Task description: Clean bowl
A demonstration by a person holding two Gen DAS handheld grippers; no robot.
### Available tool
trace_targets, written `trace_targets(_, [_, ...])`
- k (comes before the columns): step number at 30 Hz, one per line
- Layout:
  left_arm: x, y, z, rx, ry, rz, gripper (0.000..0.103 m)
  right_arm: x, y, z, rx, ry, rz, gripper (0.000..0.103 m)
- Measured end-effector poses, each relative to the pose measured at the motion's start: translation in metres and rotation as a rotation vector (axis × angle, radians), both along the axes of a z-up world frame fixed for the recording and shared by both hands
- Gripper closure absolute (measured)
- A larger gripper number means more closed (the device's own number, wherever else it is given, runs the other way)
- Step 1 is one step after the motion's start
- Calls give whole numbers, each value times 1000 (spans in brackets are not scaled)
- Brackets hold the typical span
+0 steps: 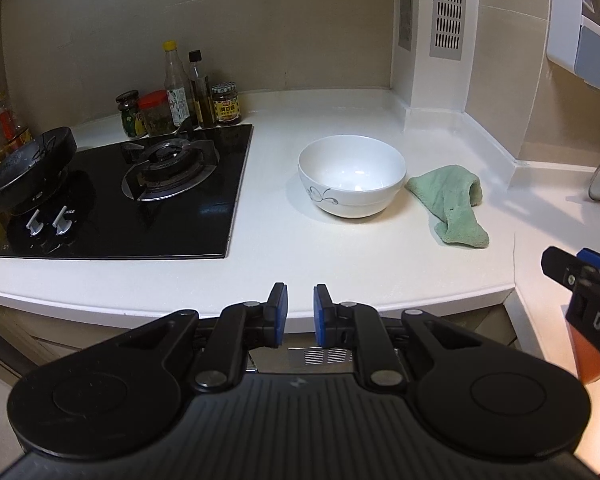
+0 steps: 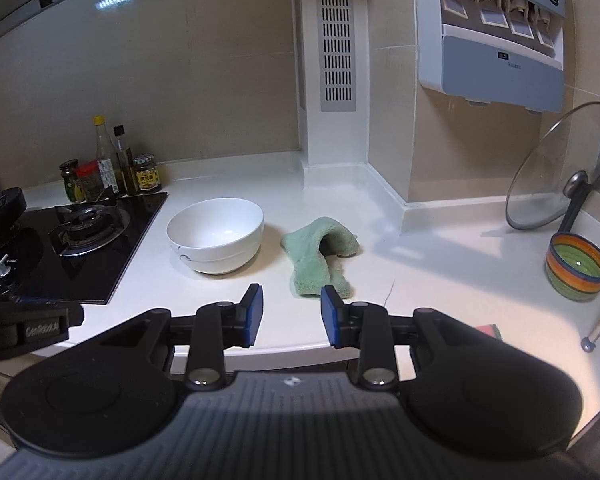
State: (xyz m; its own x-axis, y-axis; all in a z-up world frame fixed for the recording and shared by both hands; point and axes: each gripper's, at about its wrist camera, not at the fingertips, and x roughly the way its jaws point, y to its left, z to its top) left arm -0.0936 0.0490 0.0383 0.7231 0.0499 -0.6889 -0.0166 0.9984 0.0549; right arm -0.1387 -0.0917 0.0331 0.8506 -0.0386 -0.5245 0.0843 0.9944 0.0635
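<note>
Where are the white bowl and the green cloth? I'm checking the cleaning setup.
white bowl (image 1: 352, 178): left wrist view, inner wall.
green cloth (image 2: 320, 250): right wrist view, middle of the folded fabric.

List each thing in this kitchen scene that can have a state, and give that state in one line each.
white bowl: upright, empty, on the counter
green cloth: crumpled, lying beside the bowl, untouched
left gripper: open, holding nothing
right gripper: open, holding nothing
gas burner: unlit, nothing on it
glass lid: propped against the wall
striped bowl: upright, empty
</note>
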Motion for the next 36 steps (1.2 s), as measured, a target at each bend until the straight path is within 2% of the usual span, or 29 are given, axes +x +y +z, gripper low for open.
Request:
trace_targets(2, [-3, 3, 2, 3, -5, -1, 85, 3, 3, 1, 5, 21, -6, 75])
trace_targets(9, [-11, 17, 7, -30, -1, 9, 85, 0, 15, 7, -20, 4, 2, 75])
trace_targets(14, [-17, 18, 9, -12, -7, -3, 85, -6, 21, 7, -30, 9, 13, 75])
trace_targets(21, [-19, 10, 8, -9, -2, -38, 85, -11, 22, 9, -58, 1, 5, 75])
trace_targets(28, [-13, -4, 1, -10, 20, -73, 85, 6, 20, 14, -132, -23, -2, 76])
trace_targets(36, [0, -21, -3, -4, 25, -89, 85, 18, 7, 5, -120, 4, -43, 76])
